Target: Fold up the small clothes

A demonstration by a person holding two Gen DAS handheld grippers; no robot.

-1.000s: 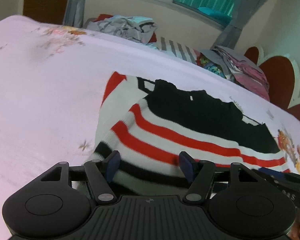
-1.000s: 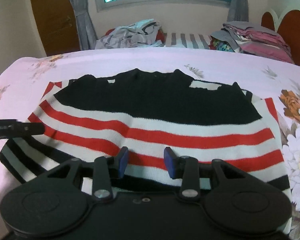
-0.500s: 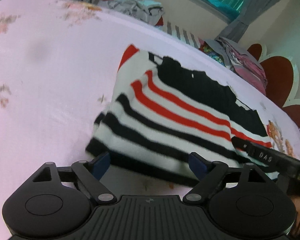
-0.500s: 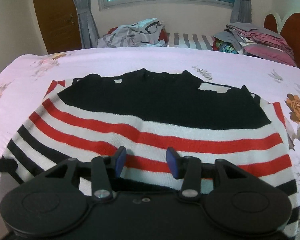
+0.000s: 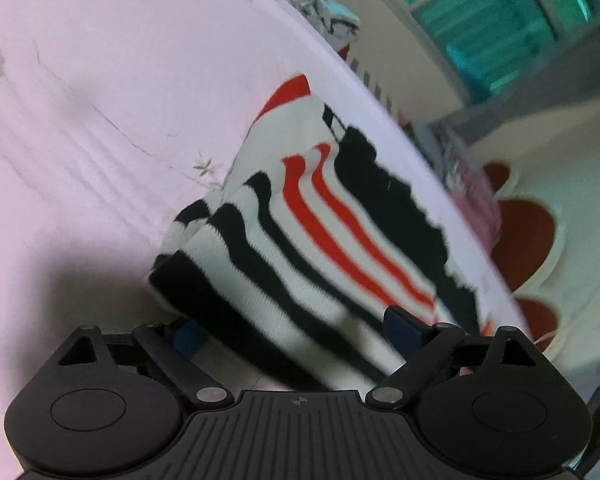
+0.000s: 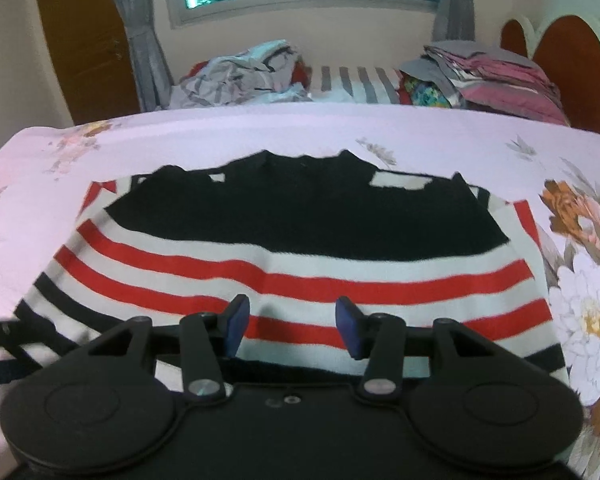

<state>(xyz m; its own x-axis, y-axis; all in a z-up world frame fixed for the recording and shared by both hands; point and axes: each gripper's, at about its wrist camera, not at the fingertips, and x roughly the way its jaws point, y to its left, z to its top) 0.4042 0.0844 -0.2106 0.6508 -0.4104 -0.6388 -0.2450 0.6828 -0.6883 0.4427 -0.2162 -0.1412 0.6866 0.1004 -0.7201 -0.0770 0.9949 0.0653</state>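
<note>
Pink floral bedsheet (image 6: 260, 132), spread flat. Striped sweater (image 6: 292, 240) lying across the middle of it, black yoke toward the window, red and white bands nearer, hem at the near edge. Loose clothes heap (image 6: 240, 76) and folded stack (image 6: 496, 76) beyond the far edge. Left gripper (image 5: 296, 332): jaws just been opening, now wide, astride the hem corner, pads clear of cloth. Right gripper (image 6: 292, 324): jaws just been opening, part open over the hem, no grip seen.

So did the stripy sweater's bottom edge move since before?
Yes. In the right wrist view the striped sweater has unrolled at its left hem, more black stripes showing, spreading toward the near edge of the pink bedsheet.
</note>
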